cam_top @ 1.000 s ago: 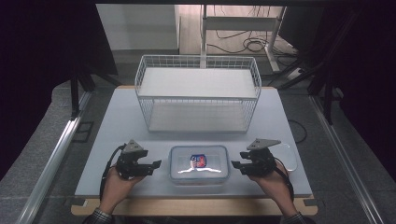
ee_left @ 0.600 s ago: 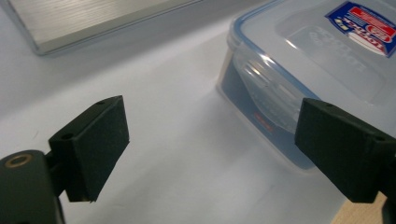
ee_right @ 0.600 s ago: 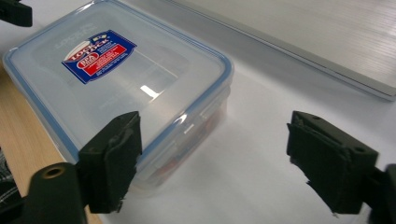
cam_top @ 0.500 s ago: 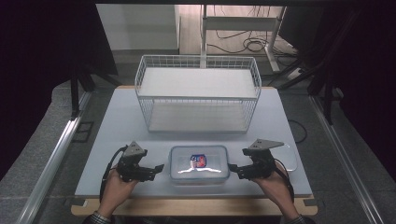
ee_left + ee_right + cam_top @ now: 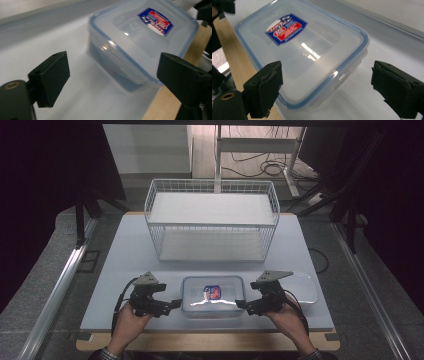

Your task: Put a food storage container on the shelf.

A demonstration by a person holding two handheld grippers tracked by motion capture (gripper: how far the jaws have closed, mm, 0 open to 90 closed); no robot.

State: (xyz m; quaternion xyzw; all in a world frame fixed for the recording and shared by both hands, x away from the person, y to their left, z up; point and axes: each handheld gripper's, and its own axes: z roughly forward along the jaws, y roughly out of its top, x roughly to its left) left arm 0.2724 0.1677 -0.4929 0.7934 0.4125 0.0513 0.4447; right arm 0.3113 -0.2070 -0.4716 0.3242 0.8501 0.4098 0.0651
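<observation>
Pale grey tabletop (image 5: 125,265) with wooden front edge, dim room beyond, cables seen on floor, box (image 5: 212,295) set between left gripper (image 5: 172,304) and right gripper (image 5: 241,305), both just opened wide, nothing gripped, basket (image 5: 212,217) placed beyond them

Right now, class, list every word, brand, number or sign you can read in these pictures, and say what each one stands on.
Blue and red sticker on the lid of the clear plastic food container: white lettering is there, but too blurred to read.
White wire basket: no writing visible.
Left gripper and right gripper: no writing visible.
</observation>
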